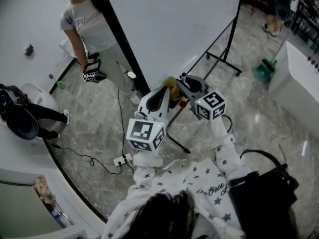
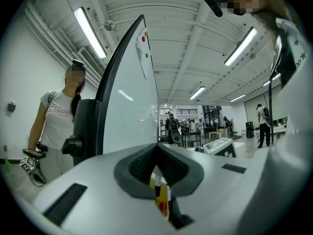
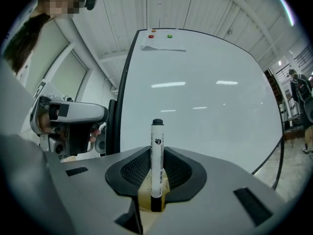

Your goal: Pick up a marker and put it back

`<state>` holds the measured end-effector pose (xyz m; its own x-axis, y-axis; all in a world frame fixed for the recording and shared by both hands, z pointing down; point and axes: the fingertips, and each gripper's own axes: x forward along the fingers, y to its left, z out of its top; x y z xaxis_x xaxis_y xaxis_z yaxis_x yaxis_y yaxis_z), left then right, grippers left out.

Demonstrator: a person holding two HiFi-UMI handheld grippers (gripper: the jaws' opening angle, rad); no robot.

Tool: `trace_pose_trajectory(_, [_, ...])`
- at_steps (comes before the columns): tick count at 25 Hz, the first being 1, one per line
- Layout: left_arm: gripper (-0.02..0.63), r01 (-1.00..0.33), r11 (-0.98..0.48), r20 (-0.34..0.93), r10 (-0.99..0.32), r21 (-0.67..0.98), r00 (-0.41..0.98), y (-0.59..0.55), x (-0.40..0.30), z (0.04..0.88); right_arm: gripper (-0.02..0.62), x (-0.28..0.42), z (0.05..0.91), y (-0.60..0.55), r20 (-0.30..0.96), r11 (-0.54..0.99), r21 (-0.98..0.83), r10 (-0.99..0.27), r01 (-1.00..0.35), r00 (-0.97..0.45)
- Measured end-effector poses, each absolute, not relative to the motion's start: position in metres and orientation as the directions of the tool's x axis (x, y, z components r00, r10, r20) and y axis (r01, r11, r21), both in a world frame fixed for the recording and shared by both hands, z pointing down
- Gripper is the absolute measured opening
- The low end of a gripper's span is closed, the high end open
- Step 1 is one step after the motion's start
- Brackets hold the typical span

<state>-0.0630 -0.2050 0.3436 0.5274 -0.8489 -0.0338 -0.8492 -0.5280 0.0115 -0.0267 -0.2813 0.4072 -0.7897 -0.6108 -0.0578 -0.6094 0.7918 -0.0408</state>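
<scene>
- R gripper (image 3: 155,153): jaws partway closed and clamped on the marker (image 3: 156,170). I see the pads pressing both sides of its lower barrel.
- Marker: white body, black cap. It stands upright between the R jaws, butt end down in the throat, cap poking up well past the jaw tips. It's centred in the gap, not tilted.
- Whiteboard (image 3: 205,106) is straight ahead of the R jaws, beyond the marker tip. Marker is apart from it, no contact that I can see.
- L gripper (image 2: 157,153): jaws drawn close, w/ only a narrow slit left between them.
- In that slit, low toward the throat, there's a thin white-and-black stick (image 2: 157,182) plus yellow and red bits. Too small for me to say what they are or whether the pads press on them.
- The board's dark edge runs up ahead-left of the L jaws.
- From the head view, both grippers are held up side by side in front of me, tips toward the board's lower corner, L jaws just beside the R jaws.
- Another person (image 1: 82,19) stands beyond the board, off to the left of the L jaws.
</scene>
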Motion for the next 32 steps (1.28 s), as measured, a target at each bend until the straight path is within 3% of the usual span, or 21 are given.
trace_pose_trajectory(19, [0.002,-0.837,-0.545,-0.02,-0.839,0.048,0.544,-0.206,-0.053,0.361,0.084,-0.029,0.442,-0.273,-0.001,0.787,-0.03,-0.616,-0.616,-0.788])
trace_pose_trajectory(28, [0.002,-0.838,-0.543,-0.027,-0.84,0.053,0.543,-0.212,-0.063,0.346,0.107,-0.023,0.395,-0.268,-0.039,0.781,0.006,-0.624,-0.625,-0.78])
trace_pose_trajectory(32, [0.002,-0.832,-0.553,-0.036,-0.833,0.044,0.552,-0.215,-0.06,0.339,0.106,-0.023,0.377,-0.264,0.014,0.78,0.046,-0.625,-0.624,-0.78])
